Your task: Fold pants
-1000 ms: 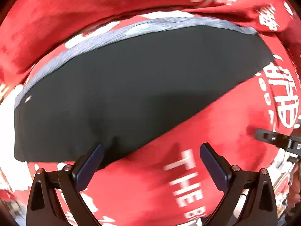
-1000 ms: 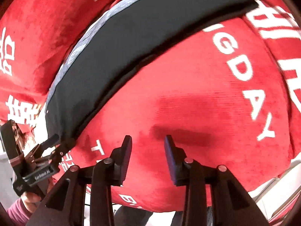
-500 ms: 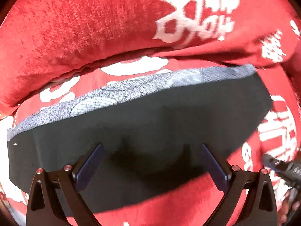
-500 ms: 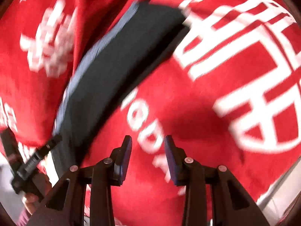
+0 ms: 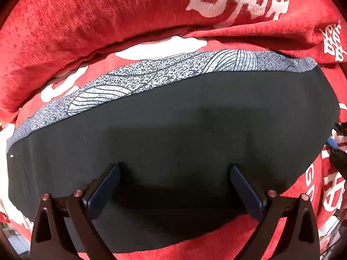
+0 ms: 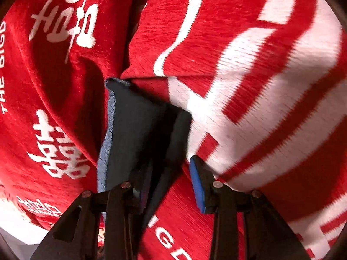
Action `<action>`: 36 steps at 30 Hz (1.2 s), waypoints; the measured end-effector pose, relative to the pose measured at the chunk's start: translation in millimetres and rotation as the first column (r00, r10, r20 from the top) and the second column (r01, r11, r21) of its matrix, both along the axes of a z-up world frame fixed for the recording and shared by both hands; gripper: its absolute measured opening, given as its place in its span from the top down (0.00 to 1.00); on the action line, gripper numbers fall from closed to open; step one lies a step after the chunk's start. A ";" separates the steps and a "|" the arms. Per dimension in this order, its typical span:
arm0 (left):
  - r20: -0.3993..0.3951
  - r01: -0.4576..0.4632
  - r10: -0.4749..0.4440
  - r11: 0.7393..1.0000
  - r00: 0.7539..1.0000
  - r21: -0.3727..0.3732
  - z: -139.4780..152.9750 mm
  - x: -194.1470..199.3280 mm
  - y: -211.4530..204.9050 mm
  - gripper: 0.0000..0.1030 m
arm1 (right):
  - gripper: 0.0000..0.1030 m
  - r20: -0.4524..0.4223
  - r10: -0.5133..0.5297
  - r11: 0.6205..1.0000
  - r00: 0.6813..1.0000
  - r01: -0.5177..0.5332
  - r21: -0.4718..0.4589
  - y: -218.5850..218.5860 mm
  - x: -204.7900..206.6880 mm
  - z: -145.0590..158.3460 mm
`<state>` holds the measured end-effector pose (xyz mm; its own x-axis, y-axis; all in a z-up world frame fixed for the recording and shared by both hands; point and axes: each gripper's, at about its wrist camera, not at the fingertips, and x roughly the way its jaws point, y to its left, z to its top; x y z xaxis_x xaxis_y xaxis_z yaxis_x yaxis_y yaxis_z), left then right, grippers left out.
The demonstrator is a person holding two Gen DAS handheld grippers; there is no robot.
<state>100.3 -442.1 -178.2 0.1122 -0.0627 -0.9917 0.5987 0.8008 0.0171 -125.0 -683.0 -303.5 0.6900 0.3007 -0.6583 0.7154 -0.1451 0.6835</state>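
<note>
Red printed blanket (image 5: 91, 21) bunches behind the dark folded pants (image 5: 173, 130).

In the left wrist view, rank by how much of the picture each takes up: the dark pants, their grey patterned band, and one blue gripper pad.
Largest to smallest, as they look:
1. dark pants
2. grey patterned band
3. blue gripper pad, though nearness to the camera enlarges it, so its true size stays unsure.

I see pants (image 5: 173, 134): matt, smooth dark cloth, far edge a speckled grey printed band (image 5: 151, 75) | red cover (image 5: 86, 21): nubbly, ribbed woven cloth, white lettering | left gripper (image 5: 173, 186): matt black plastic fingers, blue pads, small metal rivets | right gripper (image 6: 171, 179): same finish.
</note>
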 end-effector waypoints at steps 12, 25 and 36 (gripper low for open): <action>0.014 0.048 -0.048 0.999 0.999 0.015 -2.4 0.8 -6.9 0.01 | 0.89 -0.096 -0.005 1.000 0.995 0.003 -0.026 -9.5 -27.5 9.2; -0.012 0.031 -0.031 0.999 0.999 -0.008 -8.3 10.7 -3.7 0.01 | 0.93 0.004 0.086 0.995 0.996 -0.086 -0.049 11.9 10.2 16.4; -0.018 0.041 -0.042 0.999 0.999 -0.016 -17.9 9.6 0.8 0.01 | 0.70 -0.089 0.095 0.995 0.992 -0.097 -0.022 33.6 -23.7 3.3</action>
<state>109.9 -441.2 -196.1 0.0905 -0.0824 -0.9925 0.6315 0.7753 -0.0068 -148.7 -649.5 -300.2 0.5983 0.3443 -0.7236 0.7823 -0.0554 0.6204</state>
